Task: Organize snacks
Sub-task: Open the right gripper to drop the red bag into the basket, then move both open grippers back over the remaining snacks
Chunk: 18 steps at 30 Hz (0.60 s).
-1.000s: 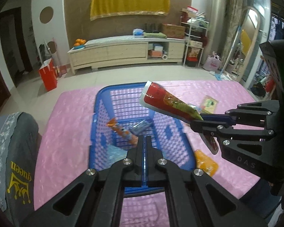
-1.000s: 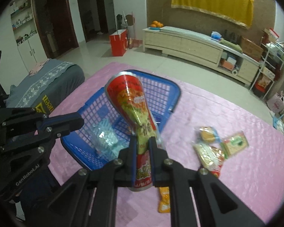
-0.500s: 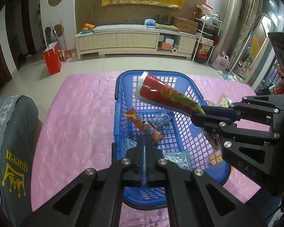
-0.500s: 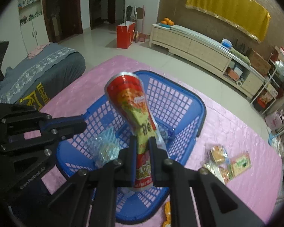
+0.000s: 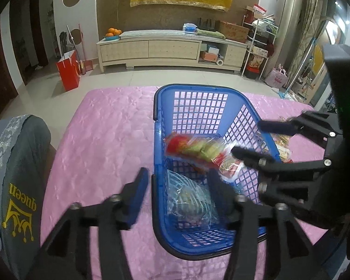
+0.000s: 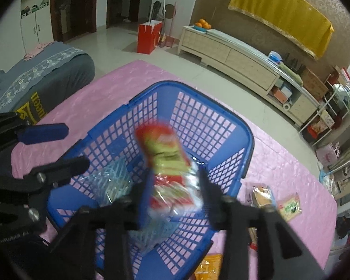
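A blue plastic basket (image 5: 201, 93) stands on the pink tablecloth; it also shows in the right wrist view (image 6: 249, 137). A red and green snack bag (image 5: 196, 150) is blurred, loose inside the basket, between my right gripper's spread fingers in the right wrist view (image 6: 168, 163). My right gripper (image 6: 175, 186) is open above the basket. My left gripper (image 5: 179, 182) is open astride the basket's near left wall. A clear wrapped snack (image 5: 191, 198) lies in the basket bottom.
Loose snack packets lie on the cloth right of the basket (image 6: 261, 194), with a green one (image 6: 289, 206) and an orange one (image 6: 207, 267). A grey cushioned seat (image 5: 14, 186) is at the left edge. A long cabinet (image 5: 170, 49) stands across the floor.
My right gripper has opened and let go of the red snack bag, which drops into the basket. My left gripper has opened off the basket's rim.
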Tool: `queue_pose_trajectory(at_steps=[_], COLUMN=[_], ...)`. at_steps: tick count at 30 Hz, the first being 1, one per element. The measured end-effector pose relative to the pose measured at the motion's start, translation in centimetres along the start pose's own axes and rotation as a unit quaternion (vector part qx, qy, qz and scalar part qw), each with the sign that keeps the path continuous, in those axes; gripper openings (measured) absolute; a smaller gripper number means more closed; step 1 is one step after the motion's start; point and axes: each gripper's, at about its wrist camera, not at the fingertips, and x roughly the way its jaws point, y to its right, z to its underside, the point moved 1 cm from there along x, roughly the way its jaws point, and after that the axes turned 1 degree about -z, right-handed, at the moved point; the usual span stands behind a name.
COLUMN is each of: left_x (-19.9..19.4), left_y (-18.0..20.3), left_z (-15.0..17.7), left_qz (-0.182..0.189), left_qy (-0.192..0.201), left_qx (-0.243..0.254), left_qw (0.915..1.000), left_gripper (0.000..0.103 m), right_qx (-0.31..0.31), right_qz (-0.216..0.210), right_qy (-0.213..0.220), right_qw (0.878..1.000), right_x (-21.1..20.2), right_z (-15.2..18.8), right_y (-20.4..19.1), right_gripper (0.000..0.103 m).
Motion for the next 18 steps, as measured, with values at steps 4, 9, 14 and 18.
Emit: queue_pose_trajectory(at_steps=[4, 9, 14, 18], left_x=[-0.4, -1.7, -2.6, -3.1], left_y=[0.1, 1.7, 4.5, 7.2], left_z=[-0.2, -0.2, 0.0, 0.1], left_qz=[0.0, 0.004, 0.017, 0.026], left_qy=[0.005, 0.017, 0.021, 0.023], left_qx=[0.0, 0.009, 0.03, 0.046], left_qw=[1.0, 0.9998, 0.9992, 0.9983], left_gripper=[0.068, 0.077, 0.079, 0.079], right_qx=[-0.003, 0.01, 0.035, 0.063], right_qz=[0.023, 0.029, 0.038, 0.046], right_qy=[0.023, 0.029, 0.036, 0.049], right_qw=[0.999, 0.999, 0.998, 0.996], right_x=[-1.6, -3.9, -6.5, -8.5], right_z=[0.1, 1.3, 3.3, 5.4], right_y=[0.4, 2.3, 5.1, 7.3], right_gripper=[0.073, 0.074, 0.08, 0.086])
